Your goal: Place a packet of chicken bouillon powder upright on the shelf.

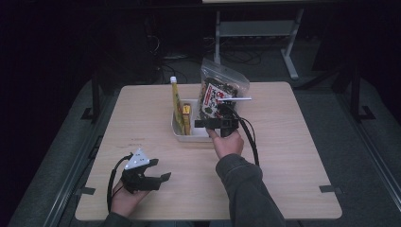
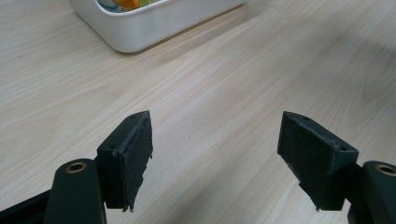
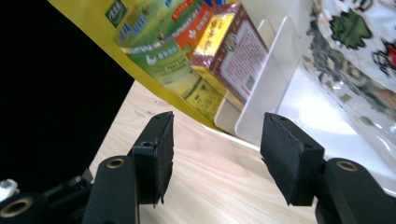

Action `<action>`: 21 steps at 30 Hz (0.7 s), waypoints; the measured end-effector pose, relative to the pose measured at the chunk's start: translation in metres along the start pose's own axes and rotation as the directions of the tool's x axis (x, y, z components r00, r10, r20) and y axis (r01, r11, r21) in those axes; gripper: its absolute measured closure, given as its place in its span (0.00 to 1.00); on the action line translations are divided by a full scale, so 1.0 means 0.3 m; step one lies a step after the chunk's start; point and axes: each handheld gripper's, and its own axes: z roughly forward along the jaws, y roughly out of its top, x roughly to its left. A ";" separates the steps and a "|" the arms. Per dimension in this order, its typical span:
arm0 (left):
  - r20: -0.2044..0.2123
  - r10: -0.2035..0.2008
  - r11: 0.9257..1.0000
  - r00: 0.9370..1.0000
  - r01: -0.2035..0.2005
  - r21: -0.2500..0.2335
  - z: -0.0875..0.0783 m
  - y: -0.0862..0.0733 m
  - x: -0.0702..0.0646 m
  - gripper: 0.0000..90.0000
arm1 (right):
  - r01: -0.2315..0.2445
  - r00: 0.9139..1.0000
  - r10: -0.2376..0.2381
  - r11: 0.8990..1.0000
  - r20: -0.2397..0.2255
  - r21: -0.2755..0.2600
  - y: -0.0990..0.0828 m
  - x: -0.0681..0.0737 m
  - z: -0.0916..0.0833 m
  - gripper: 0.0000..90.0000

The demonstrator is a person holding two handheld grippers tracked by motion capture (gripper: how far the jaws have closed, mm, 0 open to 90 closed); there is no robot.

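Note:
A white bin (image 1: 182,134) sits mid-table and holds a tall yellow carton (image 1: 176,101) with a white cap, a small red-and-yellow box (image 1: 187,116) and a clear zip bag (image 1: 221,90) of printed packets. My right gripper (image 1: 204,124) hovers at the bin's near edge. In the right gripper view the right gripper (image 3: 217,140) is open with nothing between its pads, and beyond it are the bin's wall (image 3: 266,93), the carton (image 3: 154,42), the box (image 3: 233,51) and the bag (image 3: 355,60). My left gripper (image 1: 161,170) rests low at the front left. It (image 2: 217,135) is open over bare wood.
The light wooden table (image 1: 293,156) has bare room right of the bin and along its front. The bin's corner (image 2: 154,25) lies ahead of the left gripper. Table legs and cables stand on the dark floor beyond the far edge.

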 end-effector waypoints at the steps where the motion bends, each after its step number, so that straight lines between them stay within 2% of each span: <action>1: 0.000 -0.001 1.000 1.000 0.001 0.000 0.000 0.000 0.000 0.29 | -0.001 1.000 0.001 1.000 -0.003 0.000 -0.004 -0.006 -0.003 0.48; 21: 0.007 -0.009 1.000 1.000 0.009 0.003 -0.001 -0.004 0.006 0.28 | -0.041 0.999 0.041 0.999 -0.012 -0.001 -0.063 -0.114 -0.070 0.46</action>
